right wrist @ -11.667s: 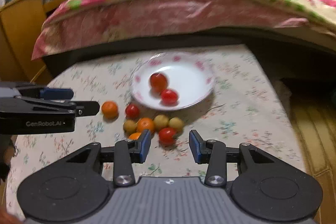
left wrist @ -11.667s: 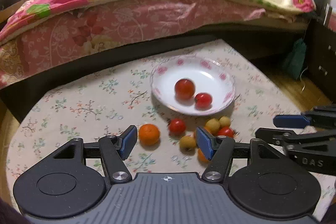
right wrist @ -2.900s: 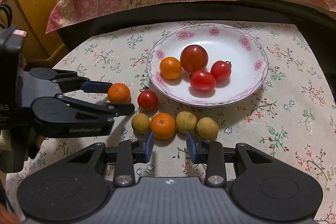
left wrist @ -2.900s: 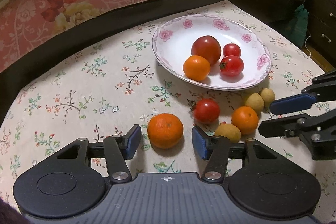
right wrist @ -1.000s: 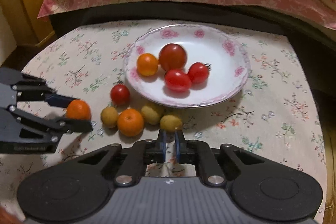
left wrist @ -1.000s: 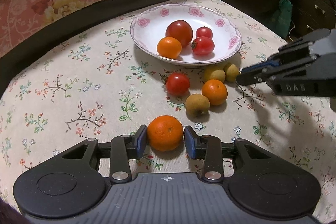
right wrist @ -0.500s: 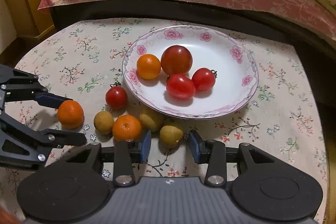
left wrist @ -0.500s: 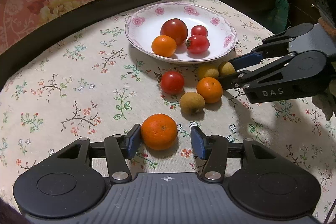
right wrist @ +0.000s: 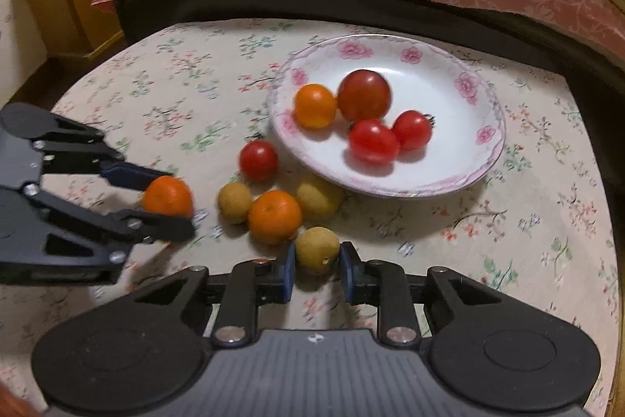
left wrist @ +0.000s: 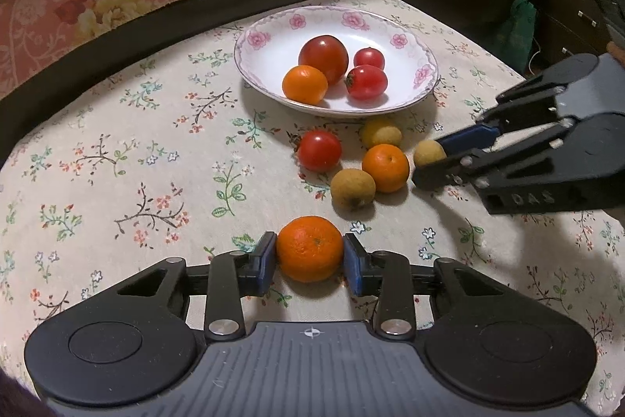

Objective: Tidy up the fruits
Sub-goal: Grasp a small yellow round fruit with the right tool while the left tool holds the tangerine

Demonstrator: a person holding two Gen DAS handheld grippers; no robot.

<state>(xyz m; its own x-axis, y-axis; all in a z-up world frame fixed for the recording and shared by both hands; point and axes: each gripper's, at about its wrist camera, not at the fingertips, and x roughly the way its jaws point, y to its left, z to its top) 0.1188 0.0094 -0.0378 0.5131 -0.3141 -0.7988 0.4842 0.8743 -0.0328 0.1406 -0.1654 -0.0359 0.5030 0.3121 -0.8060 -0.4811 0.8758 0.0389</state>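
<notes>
The left gripper (left wrist: 309, 258) pinches a mandarin (left wrist: 309, 248) at 6 o'clock from the flowered plate (left wrist: 414, 45). The right gripper (right wrist: 315, 258) closes on a longan (right wrist: 316, 249), both fruits on the tablecloth (left wrist: 117, 151).

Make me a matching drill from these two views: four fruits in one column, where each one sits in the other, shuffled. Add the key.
Fruits
1. large dark red tomato
2. yellow-brown fruit nearest the right camera
3. orange nearest the left camera
4. small tomato with a stem

Places
A. between the left tongs
B. on the tablecloth, just outside the plate
C. on the flowered plate
D. between the right tongs

Pairs: 1-C, 2-D, 3-A, 4-B
</notes>
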